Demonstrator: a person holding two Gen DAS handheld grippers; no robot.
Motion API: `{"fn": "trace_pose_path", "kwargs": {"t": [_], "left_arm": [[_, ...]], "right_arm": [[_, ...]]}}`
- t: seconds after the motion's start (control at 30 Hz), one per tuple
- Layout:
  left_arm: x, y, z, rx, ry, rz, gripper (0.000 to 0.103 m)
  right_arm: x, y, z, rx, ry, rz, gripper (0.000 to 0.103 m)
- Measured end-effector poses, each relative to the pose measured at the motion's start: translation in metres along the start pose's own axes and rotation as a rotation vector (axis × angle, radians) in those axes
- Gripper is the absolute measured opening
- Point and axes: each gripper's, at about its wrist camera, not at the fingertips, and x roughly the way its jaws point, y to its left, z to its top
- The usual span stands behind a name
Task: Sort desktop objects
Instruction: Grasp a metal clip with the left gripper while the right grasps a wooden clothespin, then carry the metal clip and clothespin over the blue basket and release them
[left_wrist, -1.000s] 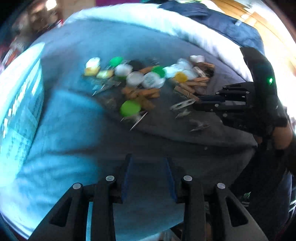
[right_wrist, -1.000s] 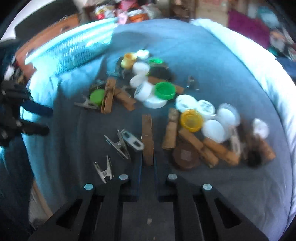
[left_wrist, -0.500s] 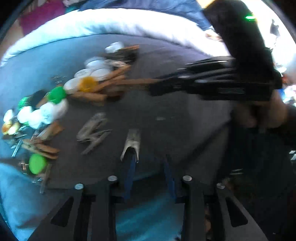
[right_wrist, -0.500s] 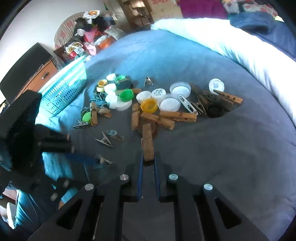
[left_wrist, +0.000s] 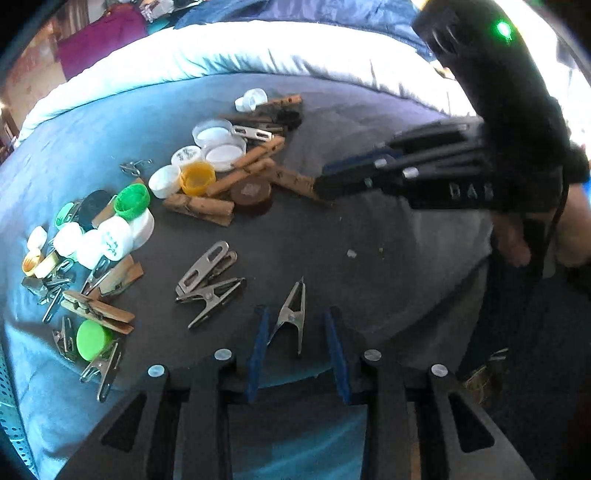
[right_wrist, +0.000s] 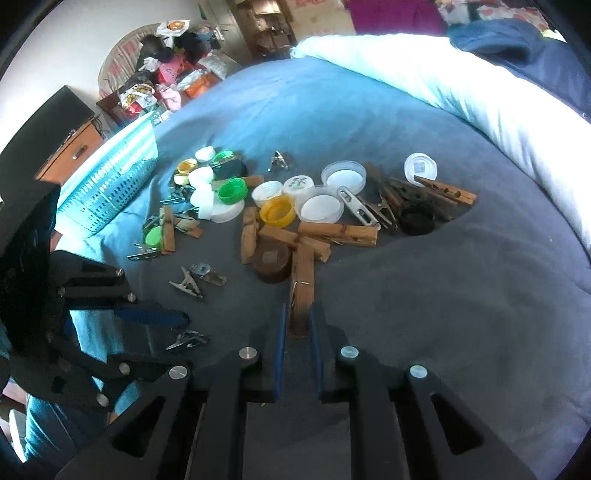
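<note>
Currently right gripper (right_wrist: 296, 320) clamps brown wooden clothespin (right_wrist: 303, 284); left gripper (left_wrist: 297, 332), open, straddles silver metal clip (left_wrist: 290, 319); next: close, lift.

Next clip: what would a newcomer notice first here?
A jumble of bottle caps, wooden clothespins and metal clips on a dark bedspread. The right gripper pinches a wooden clothespin; the left gripper brackets a metal clip, open. A turquoise basket sits at far left.
</note>
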Motion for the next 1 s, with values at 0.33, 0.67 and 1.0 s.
{"fn": "trace_pose_path", "kwargs": {"t": [0.33, 0.67, 1.0], "left_arm": [[-0.049, 0.019, 0.004, -0.165, -0.095, 0.276, 0.018], [-0.163, 0.100, -0.020, -0.436, -0.187, 0.663, 0.018], [-0.251, 0.158, -0.076, -0.612, -0.313, 0.796, 0.018]], "right_arm": [[-0.012, 0.014, 0.001, -0.047, -0.042, -0.064, 0.014], [-0.059, 0.076, 0.067, -0.093, -0.189, -0.066, 0.014], [-0.048, 0.219, 0.147, -0.297, -0.263, 0.035, 0.014]]}}
